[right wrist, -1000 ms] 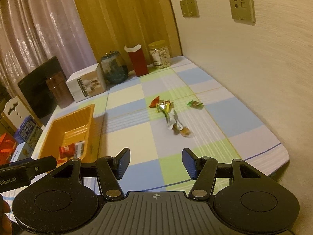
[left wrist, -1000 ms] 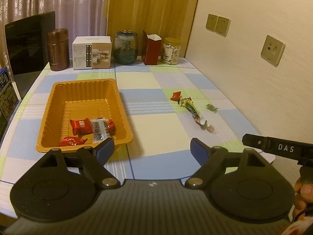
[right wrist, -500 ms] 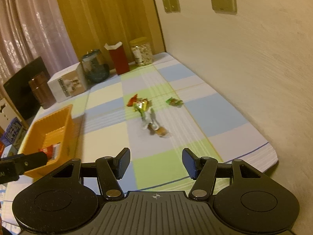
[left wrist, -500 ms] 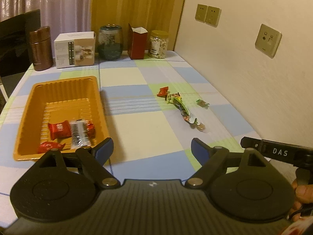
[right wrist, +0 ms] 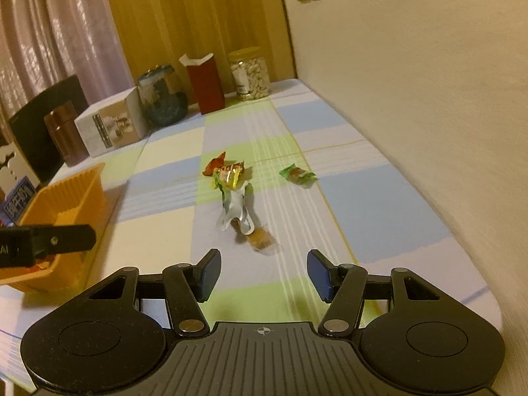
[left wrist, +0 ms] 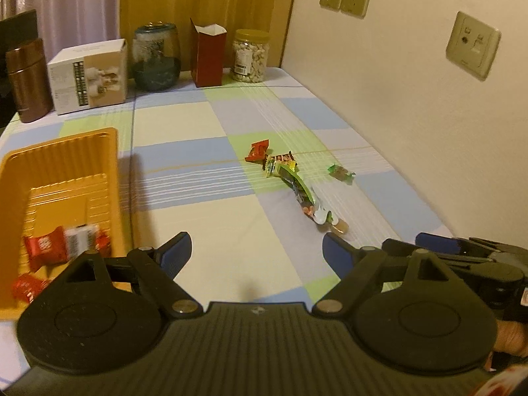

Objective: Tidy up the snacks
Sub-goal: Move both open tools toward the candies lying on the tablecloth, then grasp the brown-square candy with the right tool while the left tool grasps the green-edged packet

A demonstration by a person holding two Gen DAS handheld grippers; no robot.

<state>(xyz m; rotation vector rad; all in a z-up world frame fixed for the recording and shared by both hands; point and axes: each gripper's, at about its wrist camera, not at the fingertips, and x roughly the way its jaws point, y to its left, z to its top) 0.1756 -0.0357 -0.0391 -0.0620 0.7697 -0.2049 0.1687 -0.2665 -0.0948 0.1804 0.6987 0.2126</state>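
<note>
Several wrapped snacks lie in a loose line on the checked tablecloth: a red wrapper (left wrist: 257,151), a long green packet (left wrist: 295,186), a brown candy (right wrist: 260,241) and a small green candy (left wrist: 341,172) set apart toward the wall. The orange tray (left wrist: 66,151) at the left holds red and white wrapped snacks (left wrist: 62,246). My left gripper (left wrist: 257,250) hangs open over bare cloth between tray and snacks, nothing between its fingers. My right gripper (right wrist: 262,272) is open too, just short of the brown candy. Each gripper shows at the edge of the other's view.
Along the back edge stand a brown canister (left wrist: 28,81), a white box (left wrist: 89,76), a dark glass jar (left wrist: 156,57), a red carton (left wrist: 208,56) and a jar of nuts (left wrist: 249,56). The wall (left wrist: 412,99) runs close along the table's right side.
Both grippers have moved forward and down toward the loose snacks, which now look larger and nearer. The tray has slid to the left edge of the left wrist view.
</note>
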